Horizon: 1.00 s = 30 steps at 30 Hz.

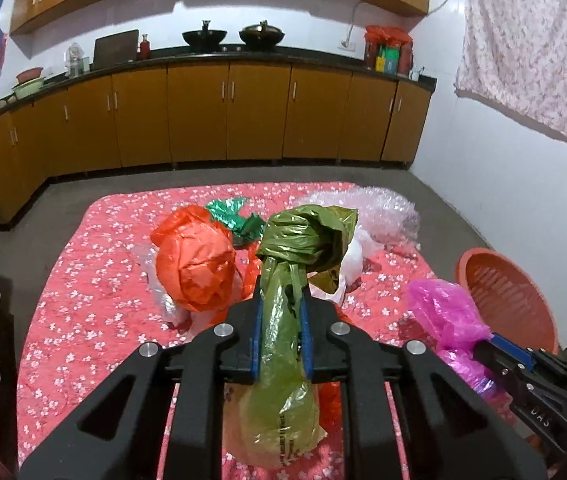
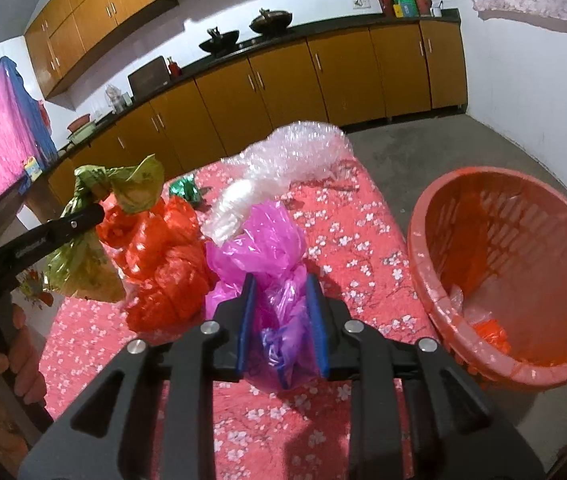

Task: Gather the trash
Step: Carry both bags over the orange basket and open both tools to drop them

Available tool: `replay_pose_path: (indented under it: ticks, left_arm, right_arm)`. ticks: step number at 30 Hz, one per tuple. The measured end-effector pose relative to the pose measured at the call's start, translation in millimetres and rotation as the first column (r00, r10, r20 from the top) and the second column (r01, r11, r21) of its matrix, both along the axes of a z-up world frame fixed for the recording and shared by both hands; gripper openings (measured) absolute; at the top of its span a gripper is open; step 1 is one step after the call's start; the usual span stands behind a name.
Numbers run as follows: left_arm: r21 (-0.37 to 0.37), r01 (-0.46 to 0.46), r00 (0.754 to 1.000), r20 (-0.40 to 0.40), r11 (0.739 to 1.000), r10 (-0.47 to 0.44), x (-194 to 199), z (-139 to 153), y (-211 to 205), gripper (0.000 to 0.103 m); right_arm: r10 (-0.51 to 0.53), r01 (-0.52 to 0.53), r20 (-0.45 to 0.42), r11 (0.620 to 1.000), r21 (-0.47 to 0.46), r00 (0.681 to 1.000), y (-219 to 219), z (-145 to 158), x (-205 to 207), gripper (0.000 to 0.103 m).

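midway: left gripper [image 1: 279,312] clamps knotted olive-green plastic bag [image 1: 299,240], right gripper [image 2: 281,320] clamps crumpled magenta plastic bag [image 2: 261,240], both lifted near bedspread's [image 2: 347,240] right edge; red slatted basket [image 2: 423,264] holds scraps; orange bag [image 1: 195,264], green foil [image 1: 231,216], bubble wrap [image 2: 295,152] remain.

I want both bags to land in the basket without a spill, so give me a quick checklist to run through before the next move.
1. Left gripper shut on the olive green bag: ok, pads pinch its neck.
2. Right gripper shut on the pink bag: ok.
3. Both bags lifted off the floral cloth: cannot tell.
4. Orange basket within view and mouth unobstructed: ok, it sits at the cloth's right edge, tilted toward the grippers.
5. Room left in the basket: ok, only a few scraps at the bottom.
6. Orange bag clear of the green bag: not ok, they overlap or touch.
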<state>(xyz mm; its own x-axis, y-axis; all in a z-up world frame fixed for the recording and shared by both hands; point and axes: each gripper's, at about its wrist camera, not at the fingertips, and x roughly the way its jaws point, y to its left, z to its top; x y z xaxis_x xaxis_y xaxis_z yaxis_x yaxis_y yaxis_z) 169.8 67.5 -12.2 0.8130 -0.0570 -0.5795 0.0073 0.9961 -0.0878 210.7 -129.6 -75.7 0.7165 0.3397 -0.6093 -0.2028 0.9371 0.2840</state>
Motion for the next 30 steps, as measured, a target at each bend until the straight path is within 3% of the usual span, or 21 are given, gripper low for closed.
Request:
replay_pose_path:
  ticks: [8, 14, 23, 30]
  left_arm:
    - [-0.031, 0.041, 0.999, 0.031, 0.999, -0.041, -11.6, 14.8, -18.2, 0.015]
    - [-0.070, 0.112, 0.993, 0.038, 0.991, -0.109, -10.1, 18.7, -48.5, 0.015]
    - [-0.107, 0.243, 0.970, 0.032, 0.964, -0.241, 4.7, 16.5, -117.2, 0.015]
    - [-0.104, 0.333, 0.943, 0.019, 0.937, -0.333, 15.5, 11.1, -167.1, 0.015]
  right_arm:
    - [-0.040, 0.040, 0.050, 0.999, 0.010, 0.998, -15.4, 18.5, -17.8, 0.025]
    - [-0.126, 0.127, 0.090, 0.992, 0.000, 0.988, -50.2, 31.4, -31.7, 0.025]
    - [-0.329, 0.332, 0.109, 0.943, -0.009, 0.938, -133.4, 38.5, -43.1, 0.025]
    - [-0.417, 0.421, 0.115, 0.907, -0.010, 0.902, -174.4, 38.9, -38.5, 0.025]
